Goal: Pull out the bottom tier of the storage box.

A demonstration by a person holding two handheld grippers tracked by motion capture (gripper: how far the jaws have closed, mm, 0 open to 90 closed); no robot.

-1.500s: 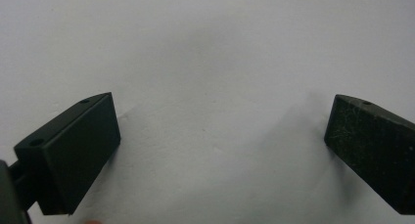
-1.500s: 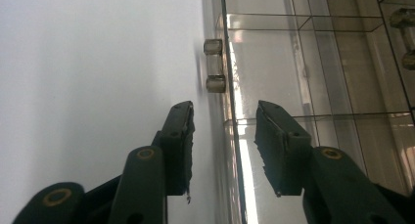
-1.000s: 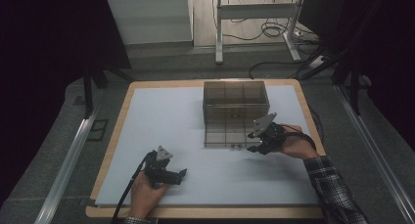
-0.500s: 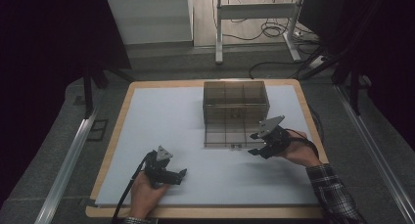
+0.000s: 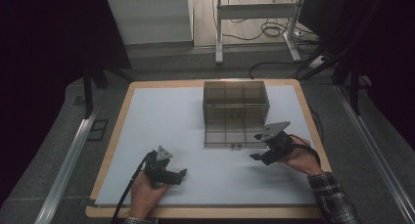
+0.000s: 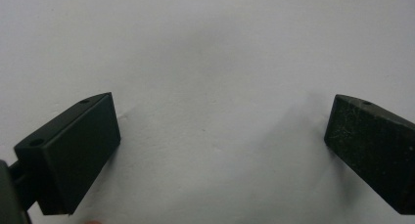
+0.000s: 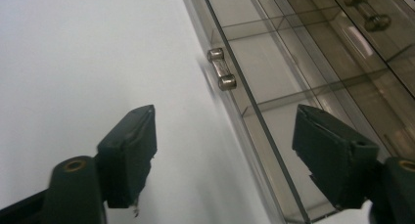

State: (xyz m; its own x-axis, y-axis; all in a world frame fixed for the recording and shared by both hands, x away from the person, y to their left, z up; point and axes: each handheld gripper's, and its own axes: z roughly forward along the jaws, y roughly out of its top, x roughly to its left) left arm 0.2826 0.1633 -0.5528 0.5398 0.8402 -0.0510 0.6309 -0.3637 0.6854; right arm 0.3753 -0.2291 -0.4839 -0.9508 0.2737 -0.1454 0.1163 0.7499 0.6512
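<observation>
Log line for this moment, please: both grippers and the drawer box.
left hand-held gripper: open, empty, over white table | right hand-held gripper: open, empty, beside pulled-out bottom drawer | smoky transparent plastic drawer box: drawer's metal handle ungrasped

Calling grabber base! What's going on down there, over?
Left gripper open, empty, over the white mat. Right gripper open, empty, beside the pulled-out drawer, near its handle. Nothing in the way.

The smoky transparent plastic drawer box [image 5: 236,106] blocks the table's [image 5: 161,111] far middle, its pulled-out bottom drawer [image 5: 230,136] reaching toward me; the left half lies open before my fingers.
</observation>
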